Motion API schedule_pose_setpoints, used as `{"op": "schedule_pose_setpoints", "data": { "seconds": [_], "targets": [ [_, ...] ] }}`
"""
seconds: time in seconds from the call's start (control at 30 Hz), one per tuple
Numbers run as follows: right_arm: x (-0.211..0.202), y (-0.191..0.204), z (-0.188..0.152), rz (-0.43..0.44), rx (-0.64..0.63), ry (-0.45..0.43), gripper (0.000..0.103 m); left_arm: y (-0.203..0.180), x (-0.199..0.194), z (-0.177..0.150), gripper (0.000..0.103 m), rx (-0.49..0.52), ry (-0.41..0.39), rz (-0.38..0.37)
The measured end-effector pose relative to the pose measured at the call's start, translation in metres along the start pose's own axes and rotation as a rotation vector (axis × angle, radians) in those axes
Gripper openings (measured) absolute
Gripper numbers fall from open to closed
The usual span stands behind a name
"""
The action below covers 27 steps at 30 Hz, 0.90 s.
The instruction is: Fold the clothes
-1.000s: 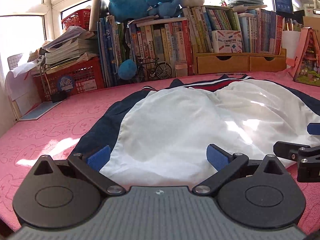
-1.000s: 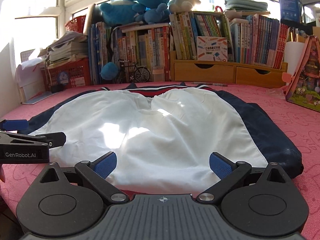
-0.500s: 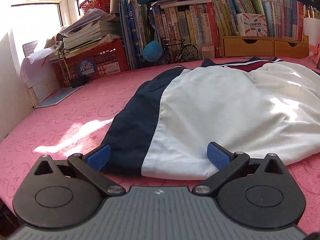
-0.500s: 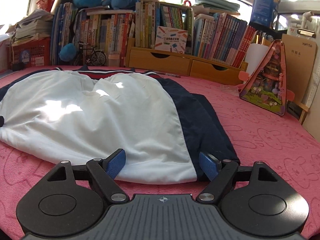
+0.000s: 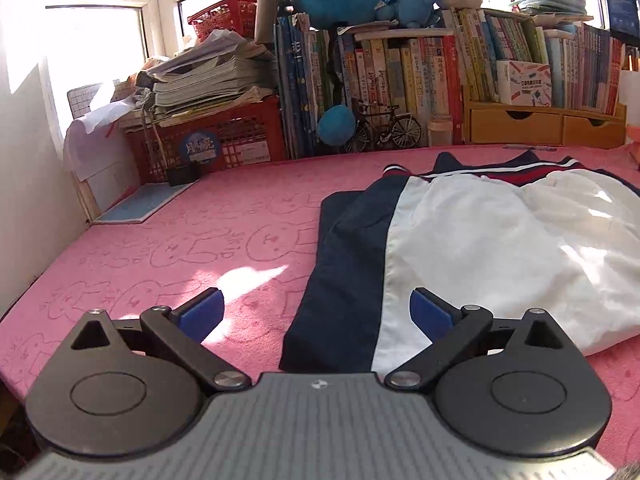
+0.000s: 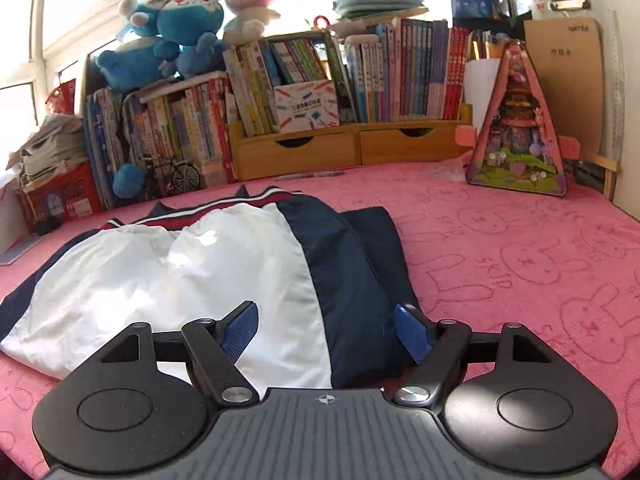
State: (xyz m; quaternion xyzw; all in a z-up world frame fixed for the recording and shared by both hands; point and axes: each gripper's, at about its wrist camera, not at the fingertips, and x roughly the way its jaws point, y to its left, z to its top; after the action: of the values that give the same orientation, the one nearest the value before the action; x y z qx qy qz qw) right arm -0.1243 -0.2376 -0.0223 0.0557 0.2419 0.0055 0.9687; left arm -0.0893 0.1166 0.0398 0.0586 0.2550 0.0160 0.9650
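A white and navy jacket (image 5: 472,248) with a red and white striped collar lies flat on the pink cloth, its near hem toward me. My left gripper (image 5: 316,312) stands open over the jacket's near left corner, the navy side panel between its blue pads. In the right wrist view the same jacket (image 6: 208,272) spreads to the left, and my right gripper (image 6: 326,330) stands open over its near right corner, straddling the seam between white and navy. Nothing is clamped in either gripper.
A pink cloth (image 5: 200,240) with rabbit outlines covers the table. Along the back stand books, a red crate (image 5: 216,140), a model bicycle (image 5: 384,124), wooden drawers (image 6: 352,148) and plush toys. A pink triangular toy house (image 6: 516,136) stands at the back right.
Both grippers have moved apart, the left one to the jacket's left corner and the right one to its right corner. Neither gripper shows in the other's view any more.
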Motion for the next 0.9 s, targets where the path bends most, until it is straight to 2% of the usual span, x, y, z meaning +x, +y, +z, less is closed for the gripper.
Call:
{"op": "schedule_pose_setpoints", "data": {
  "seconds": [0.07, 0.13, 0.17, 0.2, 0.27, 0.33, 0.37, 0.47, 0.53, 0.57, 0.63, 0.67, 0.8, 0.9],
  "targets": [
    [0.011, 0.025, 0.012, 0.079, -0.062, -0.018, 0.074, -0.016, 0.008, 0.012, 0.101, 0.002, -0.031, -0.100],
    [0.024, 0.044, 0.020, 0.157, -0.099, -0.007, 0.067, -0.036, 0.024, 0.018, 0.101, 0.025, -0.028, -0.108],
    [0.031, 0.051, 0.021, 0.163, -0.114, 0.008, 0.061, -0.043, 0.034, 0.018, 0.101, 0.037, -0.011, -0.097],
    [0.038, 0.057, 0.022, 0.168, -0.128, 0.024, 0.061, -0.049, 0.043, 0.018, 0.101, 0.048, 0.008, -0.085],
    [0.052, 0.068, 0.024, 0.176, -0.154, 0.056, 0.060, -0.049, 0.060, 0.009, 0.101, 0.058, 0.063, -0.038],
    [0.065, 0.050, 0.020, 0.116, -0.097, 0.117, 0.060, -0.044, 0.071, -0.003, 0.102, 0.065, 0.094, 0.013],
    [0.067, 0.033, 0.016, 0.093, -0.055, 0.125, 0.060, -0.037, 0.069, -0.010, 0.103, 0.062, 0.081, 0.025],
    [0.052, -0.003, 0.011, 0.028, 0.038, 0.096, 0.034, -0.017, 0.062, -0.015, 0.103, 0.040, 0.086, 0.126],
    [0.036, -0.023, 0.010, -0.014, 0.089, 0.060, 0.032, -0.009, 0.057, -0.014, 0.103, 0.045, 0.095, 0.231],
    [0.028, -0.033, 0.010, -0.035, 0.115, 0.043, 0.036, -0.011, 0.048, -0.012, 0.102, 0.037, 0.079, 0.223],
    [0.013, -0.052, 0.009, -0.077, 0.166, 0.008, 0.056, -0.014, 0.031, -0.008, 0.102, 0.023, 0.045, 0.202],
    [0.003, -0.053, 0.009, -0.103, 0.191, -0.010, 0.070, -0.023, 0.020, -0.007, 0.102, 0.024, 0.018, 0.152],
    [-0.025, -0.061, -0.001, -0.089, 0.284, -0.021, 0.071, -0.069, -0.010, -0.002, 0.103, 0.083, -0.068, -0.048],
    [-0.033, -0.062, -0.010, -0.048, 0.319, 0.022, 0.071, -0.110, -0.012, -0.008, 0.103, 0.192, -0.088, -0.137]
  ]
}}
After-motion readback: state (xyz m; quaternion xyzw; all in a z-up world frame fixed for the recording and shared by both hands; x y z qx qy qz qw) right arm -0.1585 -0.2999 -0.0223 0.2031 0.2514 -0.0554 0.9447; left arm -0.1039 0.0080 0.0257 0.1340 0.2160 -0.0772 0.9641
